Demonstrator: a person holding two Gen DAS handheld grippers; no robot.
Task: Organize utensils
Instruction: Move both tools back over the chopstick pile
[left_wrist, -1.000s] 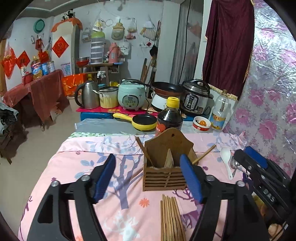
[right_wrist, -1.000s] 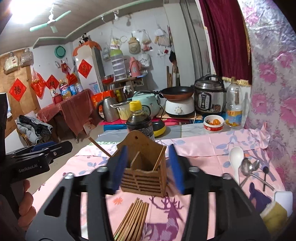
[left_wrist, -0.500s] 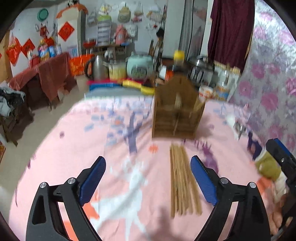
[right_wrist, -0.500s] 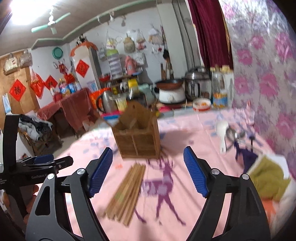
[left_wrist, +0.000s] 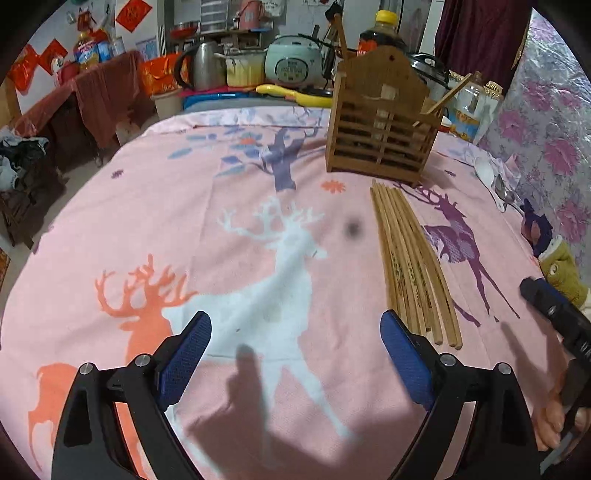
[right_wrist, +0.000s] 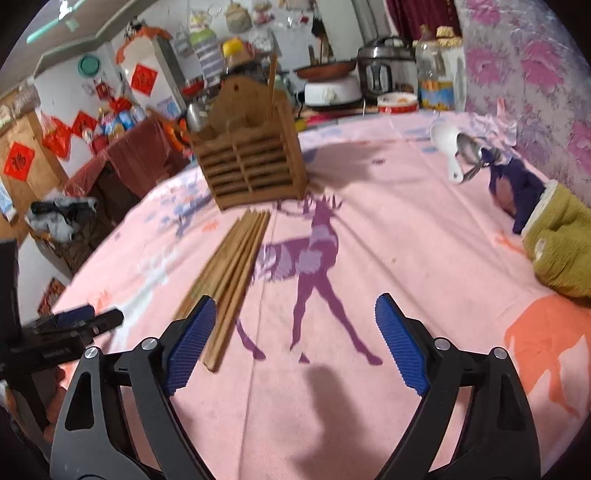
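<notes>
A bundle of wooden chopsticks (left_wrist: 410, 258) lies on the pink deer-print cloth (left_wrist: 184, 229), in front of a slatted wooden utensil holder (left_wrist: 380, 122) with a chopstick or two standing in it. My left gripper (left_wrist: 295, 332) hovers open over the cloth, left of the chopsticks' near ends, nothing between its fingers. My right gripper (right_wrist: 295, 321) has its jaws opening, empty, with the chopsticks (right_wrist: 232, 273) just beside its left finger (right_wrist: 192, 343). The holder (right_wrist: 251, 158) stands beyond. A white spoon (right_wrist: 447, 144) and metal spoons (right_wrist: 472, 151) lie at the far right.
A green cloth lump (right_wrist: 557, 243) and a dark purple item (right_wrist: 517, 188) sit at the right edge of the table. Pots, a kettle, rice cookers and bottles (left_wrist: 380, 29) crowd the counter behind the holder. A floral wall (left_wrist: 546, 140) bounds the right side.
Both grippers have dropped toward the cloth and tilted down, so holder and chopsticks now sit higher in view. Both sets of jaws have spread wider; the right kept widening.
</notes>
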